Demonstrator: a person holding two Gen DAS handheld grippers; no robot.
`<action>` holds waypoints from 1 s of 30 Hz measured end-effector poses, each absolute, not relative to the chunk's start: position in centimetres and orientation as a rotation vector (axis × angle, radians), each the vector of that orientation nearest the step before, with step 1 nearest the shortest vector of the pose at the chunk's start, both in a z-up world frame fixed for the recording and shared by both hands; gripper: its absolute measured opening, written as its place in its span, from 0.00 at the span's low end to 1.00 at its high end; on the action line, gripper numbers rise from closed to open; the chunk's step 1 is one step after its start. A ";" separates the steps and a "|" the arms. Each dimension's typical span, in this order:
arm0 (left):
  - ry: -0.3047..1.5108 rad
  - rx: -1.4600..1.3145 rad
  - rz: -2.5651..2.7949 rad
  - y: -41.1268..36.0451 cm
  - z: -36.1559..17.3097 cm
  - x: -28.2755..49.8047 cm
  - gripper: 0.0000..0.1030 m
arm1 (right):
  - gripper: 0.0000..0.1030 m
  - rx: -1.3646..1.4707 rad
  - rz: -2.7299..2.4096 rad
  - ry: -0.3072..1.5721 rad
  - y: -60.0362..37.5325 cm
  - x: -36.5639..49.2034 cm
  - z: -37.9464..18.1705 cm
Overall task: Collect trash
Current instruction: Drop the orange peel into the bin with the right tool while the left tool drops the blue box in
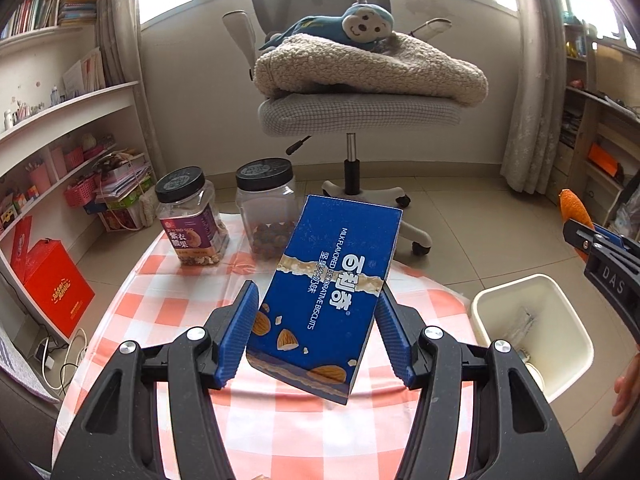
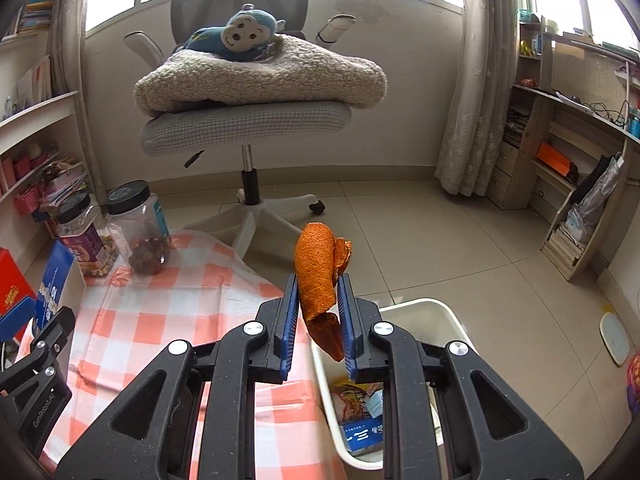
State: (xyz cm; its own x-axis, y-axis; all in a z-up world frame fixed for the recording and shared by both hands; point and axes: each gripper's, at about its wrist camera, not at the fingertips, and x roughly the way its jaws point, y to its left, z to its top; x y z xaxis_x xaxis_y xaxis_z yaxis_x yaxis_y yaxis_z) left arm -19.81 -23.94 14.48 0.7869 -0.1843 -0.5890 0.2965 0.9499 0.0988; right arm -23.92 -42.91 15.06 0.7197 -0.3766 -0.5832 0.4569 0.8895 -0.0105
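Above the checked cloth of the bench point(image 1: 160, 312), the left hand-held gripper point(image 1: 316, 332) is clamped on a blue biscuit box point(image 1: 324, 280), its blue pads pressed to the box's two long sides. The box is lifted clear of the cloth and tilted, its far end higher and leaning right. Behind it stand two black-lidded jars point(image 1: 192, 216), side by side at the far edge of the bench; the right jar holds a layer of dark round things at the bottom.

To the right, the right hand-held gripper point(image 2: 318, 316) is closed narrow on an orange peel point(image 2: 320, 276), which sticks up past the fingertips and hangs a little below them. It is held over the near left rim of a white bin point(image 2: 424, 308) standing on the floor just beside the bench. Wrappers and a small blue carton lie in the bin. Farther back is an office chair point(image 2: 248, 128) carrying a folded fleece and a blue toy monkey point(image 2: 240, 34).
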 end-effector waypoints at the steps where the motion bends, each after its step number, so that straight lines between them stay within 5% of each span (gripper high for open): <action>1: 0.609 0.198 -0.277 -24.7 14.5 -20.0 0.56 | 0.18 0.156 -0.487 0.617 -44.1 -24.2 15.0; 5: 0.620 0.210 -0.350 -27.9 14.2 -20.7 0.56 | 0.25 0.231 -0.576 0.635 -48.7 -25.5 14.9; 8: 0.633 0.220 -0.409 -30.8 14.0 -21.1 0.56 | 0.52 0.276 -0.648 0.608 -51.4 -27.1 15.4; 12: 0.688 0.190 -0.490 -35.0 13.6 -21.2 0.56 | 0.67 0.312 -0.719 0.566 -54.2 -29.4 16.3; 22: 0.779 0.178 -0.652 -43.1 12.7 -22.6 0.57 | 0.82 0.395 -0.845 0.475 -58.8 -34.6 17.7; 30: 0.753 0.169 -0.684 -42.3 14.8 -23.1 0.79 | 0.93 0.339 -0.885 0.381 -57.4 -36.4 19.1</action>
